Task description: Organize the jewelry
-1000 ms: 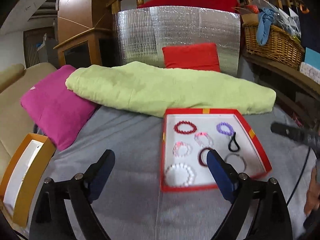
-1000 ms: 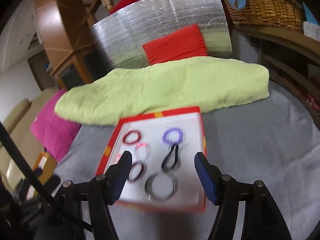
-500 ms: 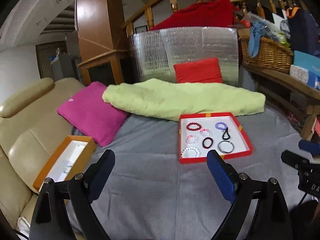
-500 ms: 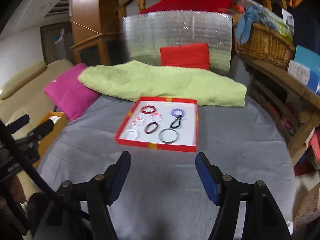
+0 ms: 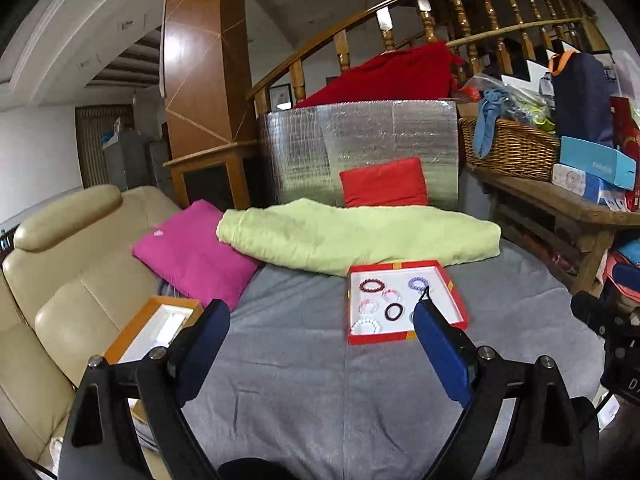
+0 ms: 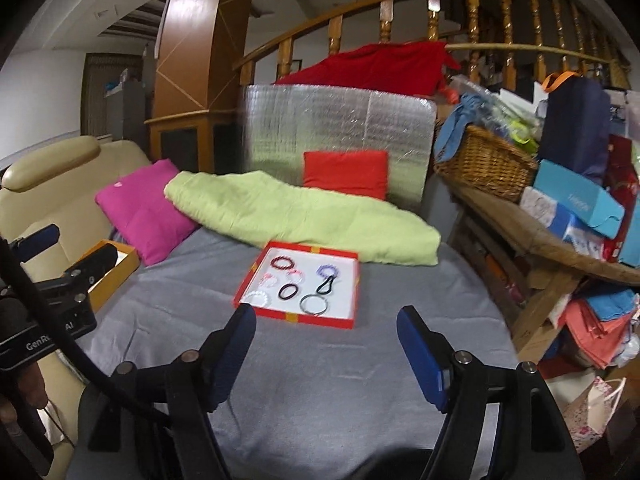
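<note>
A red tray (image 5: 454, 295) (image 6: 256, 271) with a white floor lies on the grey cloth. In it are several bracelets and hair ties: a dark red bead bracelet (image 6: 281, 262), a purple one (image 6: 328, 269), a white bead one (image 6: 258, 298), a dark ring (image 6: 289, 291), a metal bangle (image 6: 314, 304) and a black hair tie (image 6: 327, 284). My left gripper (image 5: 322, 320) is open and empty, well short of the tray. My right gripper (image 6: 326, 330) is open and empty, just short of the tray's near edge.
An open orange box (image 5: 154, 326) (image 6: 114, 266) with a white inside lies at the left by the beige sofa (image 5: 68, 280). A pink cushion (image 5: 192, 256), green blanket (image 5: 356, 236) and red cushion (image 5: 384, 182) lie behind. A wooden bench (image 6: 560, 240) with a basket stands right.
Both grippers have pulled back and up from the tray, which now looks smaller and farther. The jewelry has not moved. Both stay open.
</note>
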`<state>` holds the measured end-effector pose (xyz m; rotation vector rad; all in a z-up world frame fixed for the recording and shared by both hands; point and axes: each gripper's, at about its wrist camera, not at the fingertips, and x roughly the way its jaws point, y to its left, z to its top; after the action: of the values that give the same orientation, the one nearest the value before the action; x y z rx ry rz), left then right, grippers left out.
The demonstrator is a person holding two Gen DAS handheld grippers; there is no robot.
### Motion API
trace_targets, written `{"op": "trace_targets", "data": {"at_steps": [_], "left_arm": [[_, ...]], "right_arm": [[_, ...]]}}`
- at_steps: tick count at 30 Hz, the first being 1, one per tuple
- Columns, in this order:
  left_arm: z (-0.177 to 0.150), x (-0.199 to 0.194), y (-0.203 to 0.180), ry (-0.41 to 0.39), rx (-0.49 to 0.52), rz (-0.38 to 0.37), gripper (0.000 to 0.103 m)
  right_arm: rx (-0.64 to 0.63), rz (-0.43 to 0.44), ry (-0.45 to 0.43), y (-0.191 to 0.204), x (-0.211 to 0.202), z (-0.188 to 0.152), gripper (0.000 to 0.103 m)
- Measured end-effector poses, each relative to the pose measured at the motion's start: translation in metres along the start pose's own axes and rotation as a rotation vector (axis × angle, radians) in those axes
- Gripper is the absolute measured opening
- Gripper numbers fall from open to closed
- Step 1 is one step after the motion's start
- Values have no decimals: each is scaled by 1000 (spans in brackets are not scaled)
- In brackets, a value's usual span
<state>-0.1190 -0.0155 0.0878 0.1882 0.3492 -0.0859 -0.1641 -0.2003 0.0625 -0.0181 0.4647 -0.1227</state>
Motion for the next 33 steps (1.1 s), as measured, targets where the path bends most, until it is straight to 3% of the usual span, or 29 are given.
{"op": "trace_targets", "data": {"at_steps": [11, 33], "left_arm": [[3, -21, -11, -22, 16, -6, 97], [-2, -12, -8, 8, 6, 10, 97]], "right_arm": [[25, -53, -39, -5, -24, 7, 82], [39, -58, 3, -5, -9, 3, 82]]}}
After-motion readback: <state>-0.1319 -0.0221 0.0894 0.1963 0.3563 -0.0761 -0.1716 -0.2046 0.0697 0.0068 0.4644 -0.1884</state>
